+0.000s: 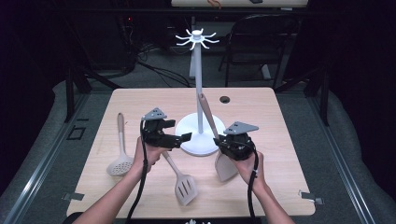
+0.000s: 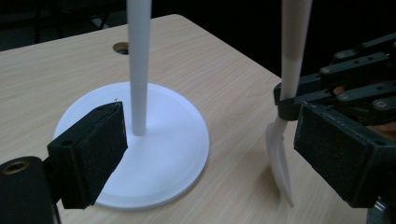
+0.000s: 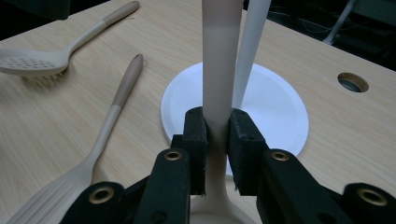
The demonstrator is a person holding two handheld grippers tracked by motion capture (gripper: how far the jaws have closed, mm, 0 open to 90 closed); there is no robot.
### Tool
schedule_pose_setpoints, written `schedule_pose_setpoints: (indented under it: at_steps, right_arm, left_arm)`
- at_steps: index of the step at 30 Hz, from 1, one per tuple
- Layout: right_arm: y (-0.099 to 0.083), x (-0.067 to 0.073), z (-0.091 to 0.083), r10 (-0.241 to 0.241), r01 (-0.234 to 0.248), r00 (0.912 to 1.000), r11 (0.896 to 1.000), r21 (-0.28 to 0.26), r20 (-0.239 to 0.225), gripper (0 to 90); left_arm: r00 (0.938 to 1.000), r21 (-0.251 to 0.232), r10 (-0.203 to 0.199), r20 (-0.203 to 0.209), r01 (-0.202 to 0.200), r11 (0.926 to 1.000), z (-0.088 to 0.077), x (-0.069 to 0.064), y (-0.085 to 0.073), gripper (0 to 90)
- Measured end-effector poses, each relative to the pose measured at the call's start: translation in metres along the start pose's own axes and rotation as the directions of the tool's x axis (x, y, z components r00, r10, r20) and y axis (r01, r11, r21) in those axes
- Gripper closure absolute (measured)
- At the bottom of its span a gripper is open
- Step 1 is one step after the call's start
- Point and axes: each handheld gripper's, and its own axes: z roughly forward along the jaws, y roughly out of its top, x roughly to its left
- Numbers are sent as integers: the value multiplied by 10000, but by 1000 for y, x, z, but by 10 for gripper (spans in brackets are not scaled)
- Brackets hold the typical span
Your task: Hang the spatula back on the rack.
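A white utensil stand rises from a round base (image 1: 189,126) on the wooden table, its pole (image 1: 198,79) ending in a ring of hooks (image 1: 196,38). My right gripper (image 1: 219,140) is shut on the handle of a beige solid spatula (image 1: 225,167). The spatula is tilted, blade down by the base, handle end leaning towards the pole. In the right gripper view the jaws (image 3: 218,123) pinch the handle (image 3: 222,60) in front of the pole (image 3: 250,51). My left gripper (image 1: 179,131) stands open over the base's left side, with nothing between its pads (image 2: 93,154).
A slotted spatula (image 1: 185,186) lies near the front edge between the hands. A perforated spoon (image 1: 120,163) lies at the left. A cable hole (image 1: 225,99) sits behind the stand. A dark chair (image 1: 261,42) stands beyond the table.
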Motion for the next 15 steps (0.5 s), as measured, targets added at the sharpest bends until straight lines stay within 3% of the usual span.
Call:
schedule_pose_setpoints:
  at_steps: [6,9,12,15]
  right_arm:
    - [0,1,1,-41,41,10000,10000,-7,19,786]
    - [1,3,0,-148,148,9999,9999,-83,4,786]
    - [1,4,0,-125,125,9999,9998,-135,10,786]
    - [1,5,1,-118,118,9999,9998,-154,-27,786]
  left_arm:
    - [9984,-135,127,545,-120,9998,11,-11,9,169]
    - [9953,-225,303,916,-283,9993,17,-18,15,282]
    - [9951,-266,311,934,-287,9992,19,-21,17,330]
    - [9925,-446,197,1210,-144,9989,22,-23,19,367]
